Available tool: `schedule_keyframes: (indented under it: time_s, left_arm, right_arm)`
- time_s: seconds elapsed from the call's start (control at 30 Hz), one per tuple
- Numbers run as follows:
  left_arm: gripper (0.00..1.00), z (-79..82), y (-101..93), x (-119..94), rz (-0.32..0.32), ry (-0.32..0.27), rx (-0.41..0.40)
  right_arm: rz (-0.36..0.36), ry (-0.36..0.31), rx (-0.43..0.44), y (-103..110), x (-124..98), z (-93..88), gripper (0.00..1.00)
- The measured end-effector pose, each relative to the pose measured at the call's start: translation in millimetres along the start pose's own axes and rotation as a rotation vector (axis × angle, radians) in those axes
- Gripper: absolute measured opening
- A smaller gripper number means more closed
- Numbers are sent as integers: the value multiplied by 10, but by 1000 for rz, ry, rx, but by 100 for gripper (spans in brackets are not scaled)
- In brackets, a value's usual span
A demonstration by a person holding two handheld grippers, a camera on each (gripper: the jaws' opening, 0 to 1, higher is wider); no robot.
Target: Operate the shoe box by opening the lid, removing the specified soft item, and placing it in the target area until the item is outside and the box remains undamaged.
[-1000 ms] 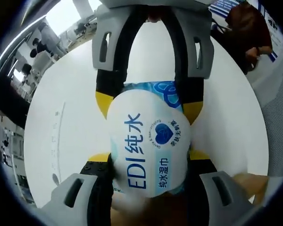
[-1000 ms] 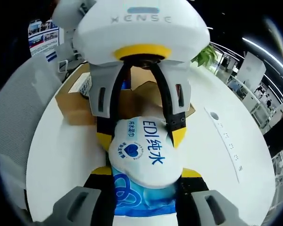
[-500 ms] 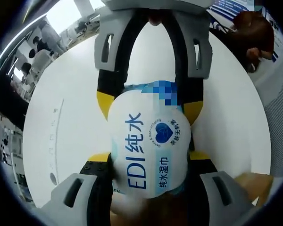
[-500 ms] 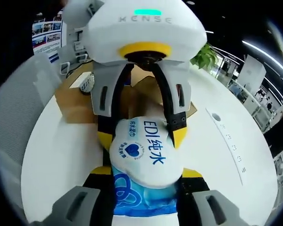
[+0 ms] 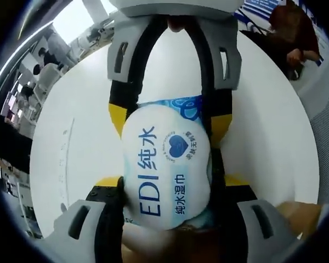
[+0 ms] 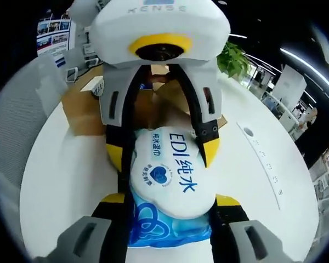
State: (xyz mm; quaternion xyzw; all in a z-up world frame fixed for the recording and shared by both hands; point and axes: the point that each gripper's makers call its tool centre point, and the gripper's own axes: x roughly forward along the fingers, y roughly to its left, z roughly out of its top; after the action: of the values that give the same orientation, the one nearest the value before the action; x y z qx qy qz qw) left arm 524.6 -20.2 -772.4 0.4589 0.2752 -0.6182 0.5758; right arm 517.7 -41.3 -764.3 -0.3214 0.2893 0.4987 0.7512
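Note:
A soft pack of wet wipes (image 5: 167, 170), white with blue print, hangs between both grippers above the white table. My left gripper (image 5: 170, 182) is shut on its near end in the left gripper view. The right gripper (image 5: 168, 120) reaches in from the top and clamps the far end. In the right gripper view, my right gripper (image 6: 170, 200) holds the blue end of the pack (image 6: 170, 178), and the left gripper (image 6: 162, 154) grips it from above. The brown cardboard shoe box (image 6: 82, 112) stands open behind them.
The round white table (image 5: 71, 137) spreads out on all sides. A small white and blue item (image 6: 97, 85) rests by the box. A green plant (image 6: 233, 57) stands beyond the table. A person (image 5: 296, 27) stands past the far edge. Grey chair backs flank the table.
Both grippers keep hold of the pack. The pack has tilted a little in the left gripper view, and the left gripper sits slightly higher in the right gripper view.

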Motion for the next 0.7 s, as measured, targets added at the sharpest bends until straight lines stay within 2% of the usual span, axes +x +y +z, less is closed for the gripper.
schedule_keyframes:
  time_s: [0.1,0.2,0.47,0.7]
  left_arm:
    - [69,10,13,-74,2,-5,-23]
    - [68,28,15,-134,0,-12,-50]
    - [69,162,42,-379,22,-75,-119]
    - [70,193,54,-653,60,-114,-153]
  right_arm:
    - [-16,6,34,-8,-69,-10,63]
    - [-29,-23,84,-18,-152,52,64]
    - [-61,-41,114,16,-289,201,66]
    - [-75,-38,119,120,-411,278,68]
